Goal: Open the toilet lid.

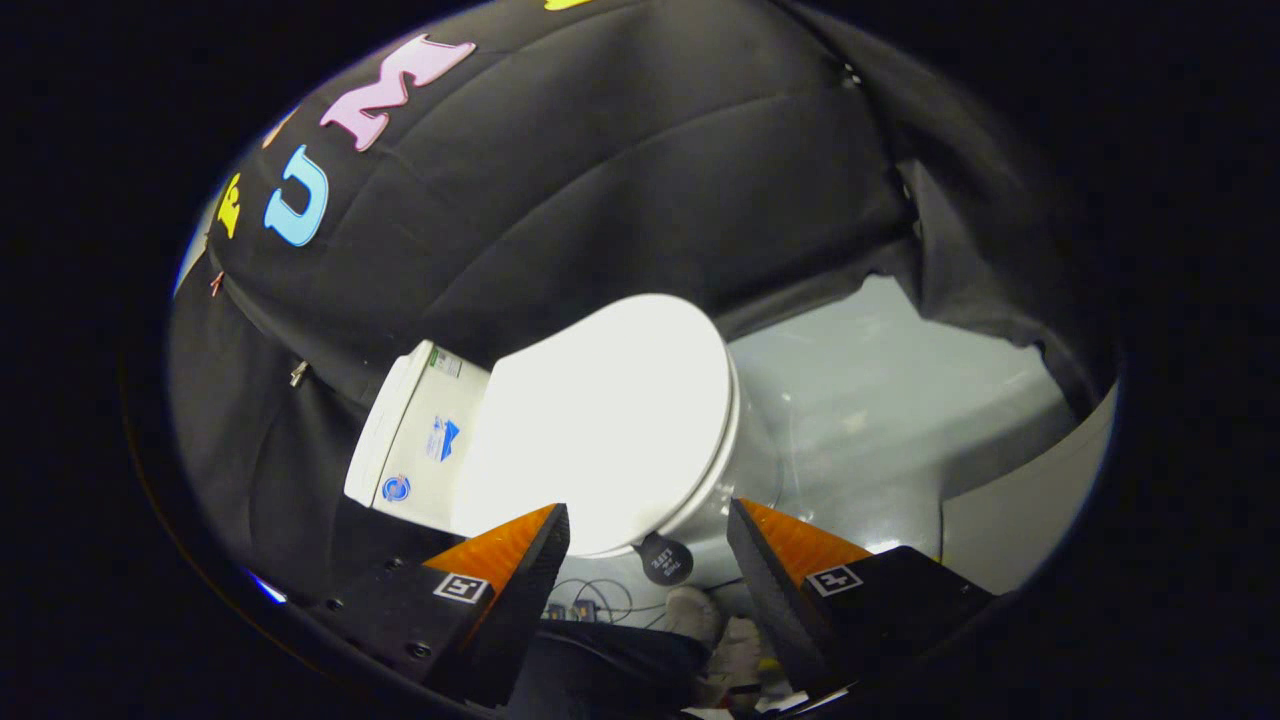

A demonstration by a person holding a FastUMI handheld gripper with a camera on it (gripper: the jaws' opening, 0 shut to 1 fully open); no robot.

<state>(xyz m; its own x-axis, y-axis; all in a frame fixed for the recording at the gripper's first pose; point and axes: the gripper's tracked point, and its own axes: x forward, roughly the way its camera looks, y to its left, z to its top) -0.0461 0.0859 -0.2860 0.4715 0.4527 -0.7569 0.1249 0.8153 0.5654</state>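
Approach step: gripper (648,520) spread wide, holding nothing, with the closed toilet lid (610,420) just ahead (its rim between the 2 fingers). Next, I judge, hook that rim.

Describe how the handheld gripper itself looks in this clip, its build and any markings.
The gripper has two wedge-shaped fingers that taper to narrow tips and stand apart. Each finger sits on a dark block-like mount with visible screw heads. A small square black-and-white tag is stuck on each finger's base. No cable on the gripper is clearly visible.
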